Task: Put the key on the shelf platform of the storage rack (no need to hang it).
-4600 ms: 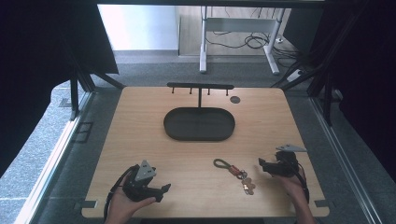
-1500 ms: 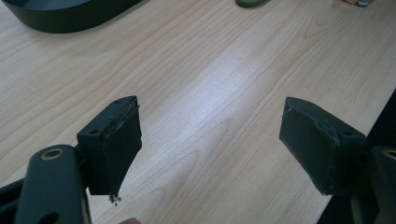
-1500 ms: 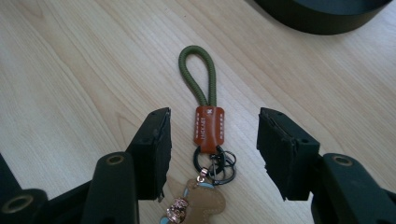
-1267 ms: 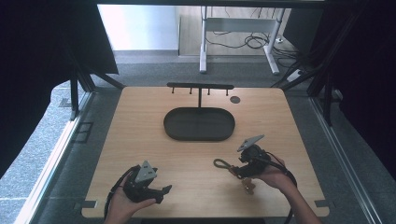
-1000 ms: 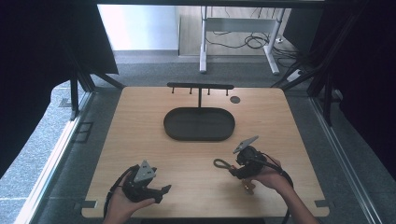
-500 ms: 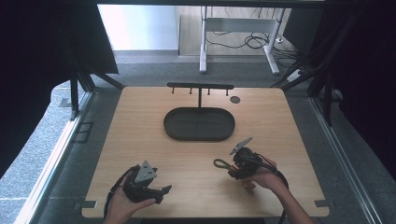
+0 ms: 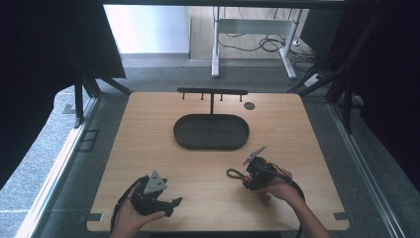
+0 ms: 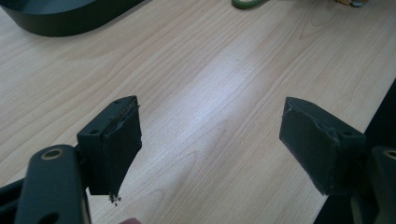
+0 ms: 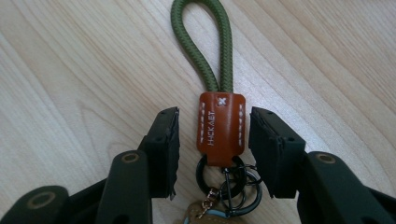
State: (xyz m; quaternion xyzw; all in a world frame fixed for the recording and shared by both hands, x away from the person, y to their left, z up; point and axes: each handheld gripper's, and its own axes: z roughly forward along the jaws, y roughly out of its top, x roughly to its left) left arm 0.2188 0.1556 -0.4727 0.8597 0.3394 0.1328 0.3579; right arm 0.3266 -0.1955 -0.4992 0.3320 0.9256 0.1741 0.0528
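Right gripper (image 9: 214,140) jaws closing, narrowly apart, either side of keychain's leather tab (image 9: 220,128).

- Light wooden table (image 7: 148,148), rectangular, on grey carpeted floor (image 7: 158,74).
- Black curtains (image 7: 39,64) at both sides.
- White-legged desk frame (image 7: 252,29) beyond, black cables (image 7: 265,44) beneath.
- Bright daylight at rear.

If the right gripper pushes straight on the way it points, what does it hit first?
The right gripper already straddles the keychain's brown leather tab. Going on, it would likely run along the green cord loop, then bare table.
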